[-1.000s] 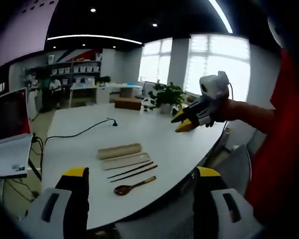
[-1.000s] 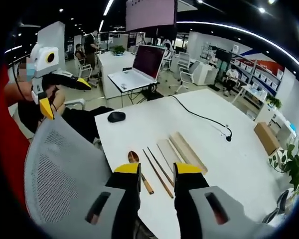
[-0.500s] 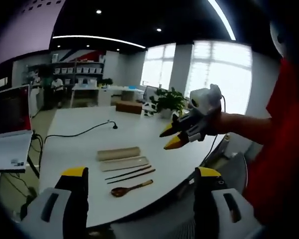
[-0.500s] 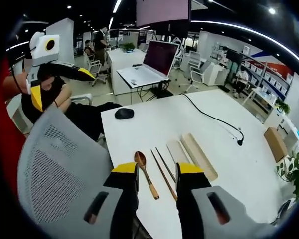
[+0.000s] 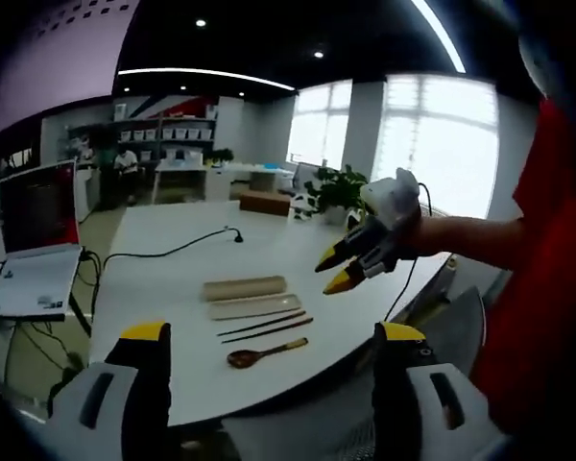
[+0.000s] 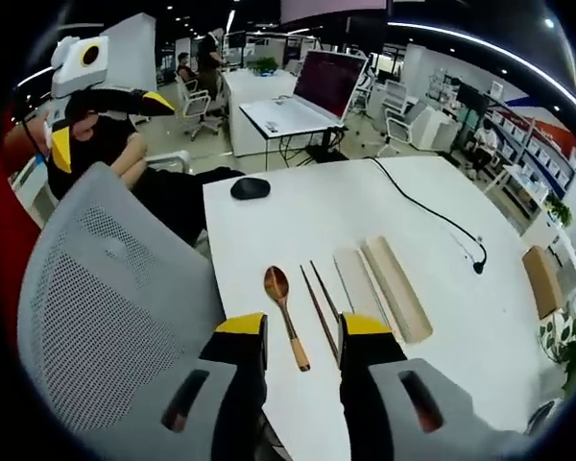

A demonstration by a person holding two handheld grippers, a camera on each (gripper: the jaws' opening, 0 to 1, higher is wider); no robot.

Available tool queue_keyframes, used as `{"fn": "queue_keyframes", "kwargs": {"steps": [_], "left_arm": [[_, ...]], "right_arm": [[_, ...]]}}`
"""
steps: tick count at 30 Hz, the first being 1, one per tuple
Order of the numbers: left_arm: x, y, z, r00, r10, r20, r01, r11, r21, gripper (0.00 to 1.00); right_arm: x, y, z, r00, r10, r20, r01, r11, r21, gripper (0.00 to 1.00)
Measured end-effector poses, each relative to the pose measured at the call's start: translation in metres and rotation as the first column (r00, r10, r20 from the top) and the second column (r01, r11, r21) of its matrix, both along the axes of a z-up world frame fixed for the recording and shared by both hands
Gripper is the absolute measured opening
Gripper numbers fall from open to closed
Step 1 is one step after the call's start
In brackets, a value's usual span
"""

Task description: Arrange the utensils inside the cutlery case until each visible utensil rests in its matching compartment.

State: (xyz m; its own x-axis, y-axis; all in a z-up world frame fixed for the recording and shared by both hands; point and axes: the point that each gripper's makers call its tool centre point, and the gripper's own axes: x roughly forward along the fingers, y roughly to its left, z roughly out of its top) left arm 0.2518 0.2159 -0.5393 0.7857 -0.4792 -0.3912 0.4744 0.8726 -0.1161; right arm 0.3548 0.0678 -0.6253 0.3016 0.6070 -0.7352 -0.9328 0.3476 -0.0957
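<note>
On the white table lie a brown wooden spoon, a pair of dark chopsticks and a beige cutlery case in two long parts, side by side. In the right gripper view the spoon, chopsticks and case parts sit just beyond my right gripper, whose jaws stand narrowly open and empty. The right gripper hovers above the table right of the case. My left gripper is wide open, empty, back from the table edge, and also appears as the left gripper.
A grey mesh chair back stands between me and the table's near edge. A black mouse and a black cable lie on the table. A laptop sits on a neighbouring desk. A cardboard box rests at the far end.
Both cameras have shifted. The right gripper has dropped lower and come closer over the spoon and chopsticks. The utensils and case lie where they were.
</note>
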Motion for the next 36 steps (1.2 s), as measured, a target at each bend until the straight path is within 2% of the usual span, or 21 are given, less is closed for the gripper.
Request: {"fn": "queue_keyframes", "kwargs": {"steps": [9,11,13,15,19,21,24,27,30,32,34,36], "left_arm": [[-0.008,0.001,-0.01,1.0,0.027,-0.015,-0.027,1.0,0.001,0.88],[-0.008,0.001,-0.012,0.999,0.031,-0.021,-0.031,1.0,-0.001,0.88],[-0.008,0.0,-0.013,0.999,0.03,-0.022,-0.03,1.0,-0.003,0.87],[-0.008,-0.004,-0.012,1.0,0.015,-0.022,-0.015,1.0,-0.004,0.87],[-0.005,-0.01,-0.012,1.0,-0.01,-0.015,0.01,1.0,0.022,0.88],[-0.004,-0.013,-0.012,1.0,-0.015,-0.015,0.015,1.0,0.009,0.88],[-0.003,-0.016,-0.011,1.0,-0.025,-0.011,0.025,1.0,0.0,0.88],[-0.003,-0.017,-0.013,0.999,-0.032,-0.015,0.032,0.999,0.011,0.88],[-0.003,-0.016,-0.014,0.999,-0.033,-0.017,0.034,0.999,0.012,0.88],[-0.004,-0.014,-0.015,0.999,-0.025,-0.022,0.025,1.0,0.01,0.88],[-0.004,-0.013,-0.016,1.0,-0.021,-0.023,0.021,1.0,0.005,0.88],[-0.005,-0.013,-0.017,1.0,-0.02,-0.024,0.02,1.0,0.004,0.88]], "right_arm": [[0.005,-0.004,-0.011,1.0,-0.005,-0.016,0.005,1.0,-0.014,0.25],[0.008,-0.004,-0.016,0.999,-0.015,-0.033,0.015,1.0,-0.007,0.25],[0.007,-0.003,-0.023,0.996,-0.032,-0.083,0.032,0.999,-0.003,0.24],[0.006,-0.003,-0.029,0.995,-0.017,-0.101,0.017,1.0,-0.002,0.24],[0.014,-0.009,-0.034,0.997,-0.035,-0.065,0.033,0.999,-0.038,0.36],[0.019,-0.013,-0.036,0.997,-0.051,-0.06,0.048,0.998,-0.048,0.32],[0.017,-0.012,-0.041,0.989,-0.093,-0.118,0.092,0.996,-0.012,0.26],[0.016,-0.014,-0.046,0.981,-0.113,-0.154,0.114,0.993,-0.006,0.26],[0.019,-0.018,-0.048,0.965,-0.183,-0.186,0.191,0.981,0.022,0.26],[0.018,-0.018,-0.052,0.949,-0.207,-0.238,0.225,0.973,0.049,0.23],[0.02,-0.015,-0.057,0.956,-0.186,-0.226,0.209,0.975,0.08,0.22],[0.019,-0.013,-0.064,0.956,-0.179,-0.234,0.198,0.978,0.06,0.23]]}}
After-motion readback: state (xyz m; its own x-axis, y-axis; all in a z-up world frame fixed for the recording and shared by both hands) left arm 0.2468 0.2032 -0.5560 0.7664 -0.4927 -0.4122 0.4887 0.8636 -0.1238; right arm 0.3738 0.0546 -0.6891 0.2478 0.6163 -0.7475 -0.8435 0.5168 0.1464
